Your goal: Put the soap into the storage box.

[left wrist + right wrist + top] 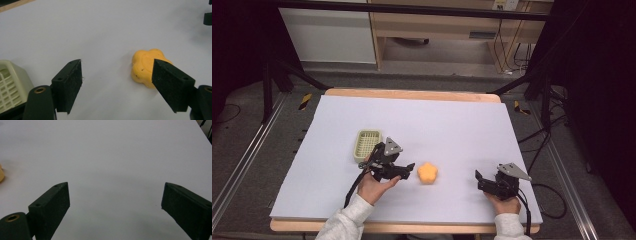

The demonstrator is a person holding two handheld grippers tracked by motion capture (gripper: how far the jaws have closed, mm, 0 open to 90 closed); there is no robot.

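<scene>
Orange lobed piece (146,66) lies on white table sheet (452,125), off-centre beyond your left gripper (117,82), jaws spread, empty. Swing right, centre piece, then close. Probably soft: squeeze gently. Right gripper (115,206) also agape, idle, well apart. Basket (367,145) nearby.

An orange, flower-shaped lump (427,172) (soft-looking, with rounded lobes) lies flat on the white table sheet (452,125) — near the front edge. A pale green slatted basket (367,145) sits upright to its left.
</scene>
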